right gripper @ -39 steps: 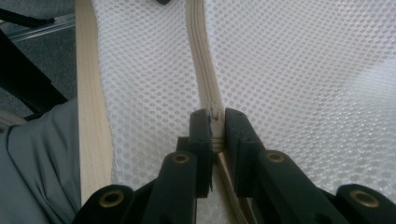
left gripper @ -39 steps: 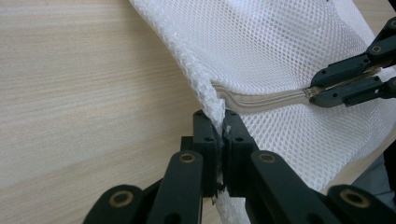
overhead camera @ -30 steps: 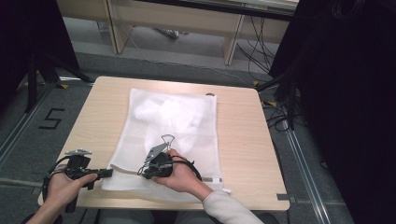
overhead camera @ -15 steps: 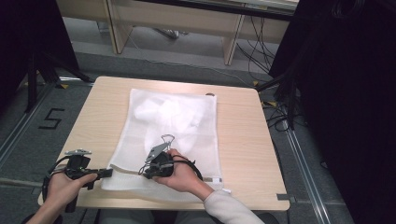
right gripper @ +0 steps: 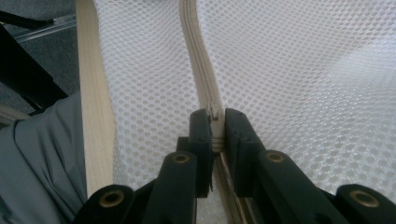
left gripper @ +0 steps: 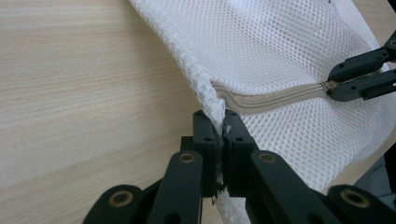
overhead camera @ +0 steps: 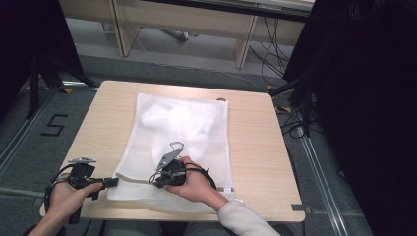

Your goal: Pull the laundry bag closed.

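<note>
Flat on the wooden tabletop [overhead camera: 255, 147] lies a white mesh laundry bag [overhead camera: 196, 132], something white bunched inside its far end. Down at its near edge, the left gripper [left gripper: 220, 126] has its fingers clamped on the bag's corner seam, beside the end of the beige zipper [left gripper: 275, 98]. Further along that edge, the right gripper [right gripper: 215, 122] has its fingers pinched on the zipper pull [right gripper: 214, 113]. A grey sleeve [overhead camera: 243, 219] reaches in from below.

You can read one mark: a black "5" [overhead camera: 54, 126] on the grey floor [overhead camera: 29, 162] left of the table.
</note>
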Demonstrator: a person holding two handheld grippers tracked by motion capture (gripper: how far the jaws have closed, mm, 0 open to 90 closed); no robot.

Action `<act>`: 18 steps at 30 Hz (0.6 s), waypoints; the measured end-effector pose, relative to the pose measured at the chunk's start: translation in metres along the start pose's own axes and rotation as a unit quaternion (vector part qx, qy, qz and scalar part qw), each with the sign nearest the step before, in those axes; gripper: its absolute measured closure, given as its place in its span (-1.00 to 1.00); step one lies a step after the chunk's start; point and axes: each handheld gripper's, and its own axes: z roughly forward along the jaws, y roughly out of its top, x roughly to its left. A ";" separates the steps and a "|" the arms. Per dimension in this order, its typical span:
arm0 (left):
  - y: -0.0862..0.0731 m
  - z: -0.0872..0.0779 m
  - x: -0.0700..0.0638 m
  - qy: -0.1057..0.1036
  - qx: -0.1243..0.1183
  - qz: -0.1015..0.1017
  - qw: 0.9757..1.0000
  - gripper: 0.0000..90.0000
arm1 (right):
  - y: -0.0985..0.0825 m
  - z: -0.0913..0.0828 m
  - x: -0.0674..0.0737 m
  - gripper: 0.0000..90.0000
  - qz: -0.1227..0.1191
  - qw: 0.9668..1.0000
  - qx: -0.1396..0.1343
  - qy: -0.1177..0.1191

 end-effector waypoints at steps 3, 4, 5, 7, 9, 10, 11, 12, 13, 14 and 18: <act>0.000 0.000 0.000 0.000 0.000 -0.001 1.000 0.90 | -0.001 -0.001 0.000 0.83 0.000 1.000 0.001 -0.001; 0.000 0.000 0.000 0.000 0.000 -0.001 1.000 0.90 | -0.002 -0.001 0.000 0.83 0.001 1.000 -0.002 -0.001; 0.000 0.000 0.000 -0.001 0.000 -0.001 1.000 0.90 | -0.002 -0.003 0.000 0.83 0.000 1.000 0.000 -0.003; 0.000 0.000 0.000 0.000 0.000 0.000 1.000 0.90 | -0.002 -0.004 0.000 0.83 0.000 1.000 0.000 -0.002; 0.000 0.000 0.001 0.001 0.000 -0.001 1.000 0.90 | -0.003 -0.005 -0.001 0.83 0.002 1.000 -0.003 -0.002; 0.000 0.000 0.001 0.001 0.001 -0.001 1.000 0.90 | -0.003 -0.005 -0.001 0.83 0.003 1.000 -0.002 -0.003; 0.000 0.000 0.001 0.001 0.001 -0.001 1.000 0.90 | -0.004 -0.006 -0.001 0.83 0.004 1.000 0.002 -0.003; 0.000 0.000 0.001 0.001 0.001 -0.001 1.000 0.90 | -0.005 -0.007 -0.002 0.83 0.006 1.000 0.000 -0.003; 0.000 0.000 0.000 0.001 0.001 -0.001 1.000 0.90 | -0.005 -0.007 -0.002 0.83 0.007 1.000 -0.001 -0.003; 0.000 0.000 0.000 0.002 0.001 -0.001 1.000 0.90 | -0.006 -0.008 -0.002 0.83 0.008 1.000 0.000 -0.003; 0.000 0.000 0.000 0.003 0.001 -0.001 1.000 0.90 | -0.008 -0.010 -0.003 0.83 0.006 1.000 0.000 -0.004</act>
